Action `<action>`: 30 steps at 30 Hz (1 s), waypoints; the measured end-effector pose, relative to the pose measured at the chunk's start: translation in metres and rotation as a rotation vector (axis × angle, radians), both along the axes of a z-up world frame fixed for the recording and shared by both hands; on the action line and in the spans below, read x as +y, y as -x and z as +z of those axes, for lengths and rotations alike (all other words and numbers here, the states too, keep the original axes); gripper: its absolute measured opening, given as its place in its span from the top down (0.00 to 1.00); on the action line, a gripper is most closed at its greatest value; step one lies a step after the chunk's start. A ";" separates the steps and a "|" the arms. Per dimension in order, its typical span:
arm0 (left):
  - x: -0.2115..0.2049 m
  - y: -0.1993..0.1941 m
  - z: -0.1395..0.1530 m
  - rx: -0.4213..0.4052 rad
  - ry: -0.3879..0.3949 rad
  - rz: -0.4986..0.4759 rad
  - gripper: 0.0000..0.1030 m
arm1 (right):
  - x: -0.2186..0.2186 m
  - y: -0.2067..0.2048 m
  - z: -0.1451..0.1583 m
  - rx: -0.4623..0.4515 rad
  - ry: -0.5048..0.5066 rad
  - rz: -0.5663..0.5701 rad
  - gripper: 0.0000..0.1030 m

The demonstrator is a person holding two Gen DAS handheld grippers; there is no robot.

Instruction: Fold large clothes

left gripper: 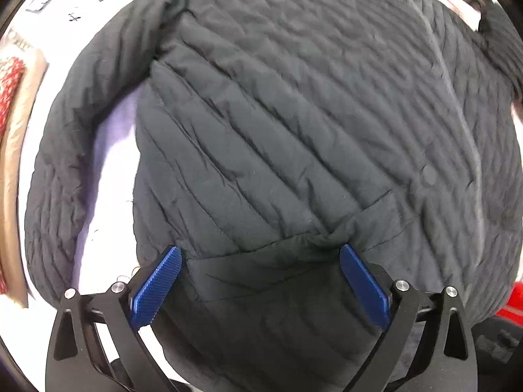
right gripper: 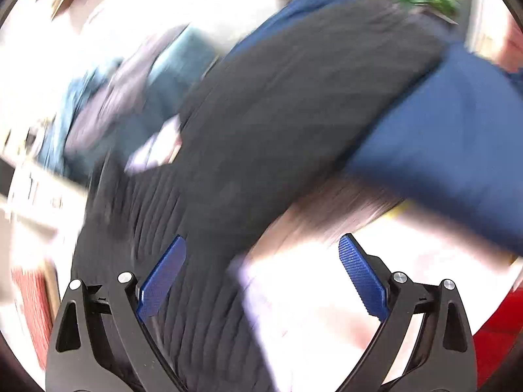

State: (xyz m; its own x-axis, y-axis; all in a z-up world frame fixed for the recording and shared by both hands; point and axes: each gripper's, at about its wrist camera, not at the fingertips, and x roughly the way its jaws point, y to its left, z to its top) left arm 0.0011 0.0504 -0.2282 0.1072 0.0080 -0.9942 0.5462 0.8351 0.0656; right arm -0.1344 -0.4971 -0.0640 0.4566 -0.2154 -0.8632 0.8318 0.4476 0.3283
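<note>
- Left gripper (left gripper: pixel 260 251): black frame, two blue ribbed pads (left gripper: pixel 157 285); jaws spread wide, gripping nothing. The lower hem of the garment lies between and ahead of the pads; whether either pad touches the cloth cannot be told.
- Quilted jacket (left gripper: pixel 294 104): dark grey-black, diagonal stitch lines, spread front-up on a white surface (left gripper: pixel 114 176). It fills almost all the left wrist view ahead of the jaws. A closed front placket runs up ahead and to the right of the jaws, with one round snap (left gripper: pixel 429 173) on it.
- Jacket sleeve (left gripper: pixel 75 124): curves down ahead-left of the left jaws, apart from the body, with a strip of the white surface showing between them.
- Hem pocket panel (left gripper: pixel 278 277): a smoother patch of the same cloth directly between the left pads.
- Red patterned item with tan border (left gripper: pixel 13 98): far left of the left jaws, at the edge of the surface.
- Right gripper (right gripper: pixel 263 245): same build; jaws spread wide, empty. The view is heavily motion-blurred.
- Jacket in the right wrist view (right gripper: pixel 278 124): a dark quilted band running from below the left pad up and ahead to the right; the right pad stands over bright white surface.
- Navy blue cloth (right gripper: pixel 441 137): ahead-right of the right jaws, beside the jacket; its kind cannot be told.
</note>
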 end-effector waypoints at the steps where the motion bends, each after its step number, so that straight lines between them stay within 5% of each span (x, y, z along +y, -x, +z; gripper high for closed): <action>1: -0.002 -0.001 0.006 -0.010 0.014 0.015 0.07 | -0.017 0.008 0.006 -0.009 0.017 -0.035 0.09; 9: -0.036 -0.010 0.043 -0.060 0.047 0.066 0.07 | -0.120 0.062 -0.014 -0.074 -0.039 -0.301 0.09; 16: -0.068 0.001 0.059 -0.067 0.048 0.047 0.07 | -0.151 0.048 -0.024 -0.111 0.009 -0.280 0.20; 22: -0.091 0.024 0.058 -0.067 0.049 -0.002 0.07 | -0.164 0.058 -0.035 -0.142 -0.008 -0.336 0.54; 27: -0.093 0.031 0.057 -0.061 0.053 -0.024 0.07 | -0.163 0.071 -0.031 -0.258 -0.069 -0.332 0.89; 30: -0.089 0.031 0.057 -0.057 0.052 -0.026 0.07 | -0.156 0.071 -0.013 -0.280 -0.043 -0.306 0.93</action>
